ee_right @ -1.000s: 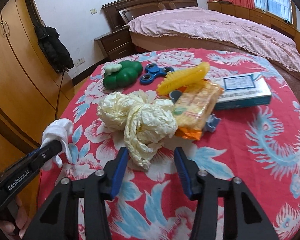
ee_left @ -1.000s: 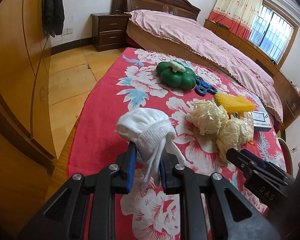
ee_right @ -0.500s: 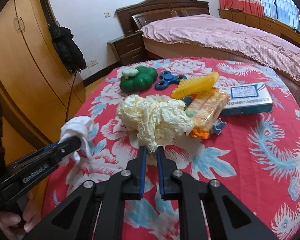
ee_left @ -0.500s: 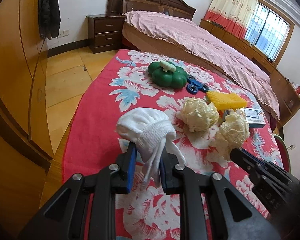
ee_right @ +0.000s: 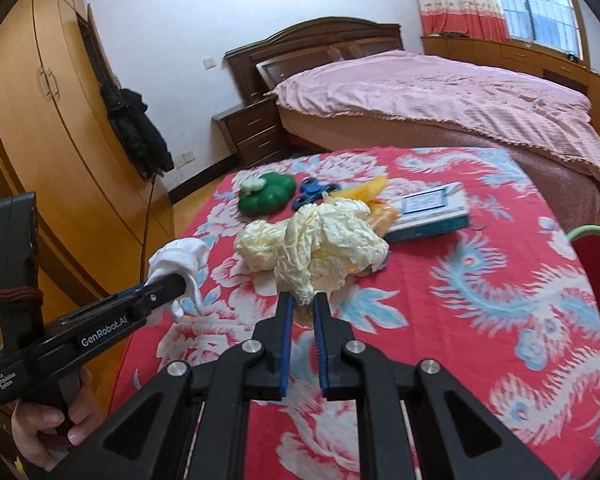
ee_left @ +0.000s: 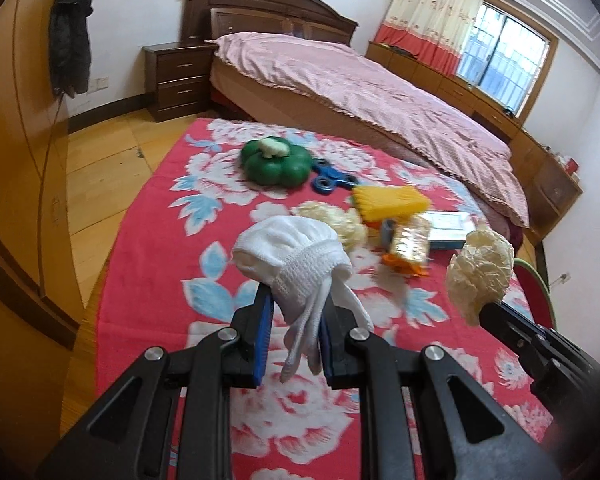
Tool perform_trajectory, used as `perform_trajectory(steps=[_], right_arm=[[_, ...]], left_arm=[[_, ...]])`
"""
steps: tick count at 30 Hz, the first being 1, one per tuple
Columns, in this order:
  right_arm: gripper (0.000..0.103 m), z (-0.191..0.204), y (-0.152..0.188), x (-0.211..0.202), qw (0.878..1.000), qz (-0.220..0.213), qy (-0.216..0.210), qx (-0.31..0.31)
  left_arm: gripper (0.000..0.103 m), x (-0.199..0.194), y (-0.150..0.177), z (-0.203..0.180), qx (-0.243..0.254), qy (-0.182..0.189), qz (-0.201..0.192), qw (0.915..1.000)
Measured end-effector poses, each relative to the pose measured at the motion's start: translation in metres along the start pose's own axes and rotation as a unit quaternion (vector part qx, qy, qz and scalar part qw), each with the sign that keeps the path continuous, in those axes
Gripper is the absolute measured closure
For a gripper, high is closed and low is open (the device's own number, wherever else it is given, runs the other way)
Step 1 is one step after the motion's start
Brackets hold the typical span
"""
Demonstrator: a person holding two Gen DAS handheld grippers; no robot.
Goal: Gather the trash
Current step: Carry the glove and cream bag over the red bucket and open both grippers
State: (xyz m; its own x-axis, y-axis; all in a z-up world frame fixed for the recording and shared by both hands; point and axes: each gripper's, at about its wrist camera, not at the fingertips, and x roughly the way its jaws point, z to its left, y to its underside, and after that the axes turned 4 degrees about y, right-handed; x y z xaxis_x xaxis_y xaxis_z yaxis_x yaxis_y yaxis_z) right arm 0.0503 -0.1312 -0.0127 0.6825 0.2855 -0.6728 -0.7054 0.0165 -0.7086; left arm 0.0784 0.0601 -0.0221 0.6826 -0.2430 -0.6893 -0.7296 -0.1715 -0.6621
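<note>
Progress partial: left gripper clamps glove, right gripper clamps paper wad; second wad, wrapper beside pepper remain.

white walls, wooden floor, pink-covered bed, dark nightstand, curtained window.

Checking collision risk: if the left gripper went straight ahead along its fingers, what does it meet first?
Probably the crumpled paper ball on the red floral cloth, just past the held white glove in the left gripper; depth is unclear.
</note>
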Motion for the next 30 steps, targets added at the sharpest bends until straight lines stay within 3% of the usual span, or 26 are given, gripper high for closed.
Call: perform_trajectory(steps=[17, 30], right_arm=[[0.091, -0.076, 0.009, -0.062, 0.994, -0.038, 0.077, 0.071], [0.091, -0.146, 0.019, -0.091, 0.979, -0.058, 0.139, 0.135]], left_arm=[[0.083, 0.007, -0.006, -0.091, 0.074, 0.078, 0.021, 0.9939], [0.083, 0.036, -0.004, -0.181, 0.146, 0.136, 0.044, 0.9789]])
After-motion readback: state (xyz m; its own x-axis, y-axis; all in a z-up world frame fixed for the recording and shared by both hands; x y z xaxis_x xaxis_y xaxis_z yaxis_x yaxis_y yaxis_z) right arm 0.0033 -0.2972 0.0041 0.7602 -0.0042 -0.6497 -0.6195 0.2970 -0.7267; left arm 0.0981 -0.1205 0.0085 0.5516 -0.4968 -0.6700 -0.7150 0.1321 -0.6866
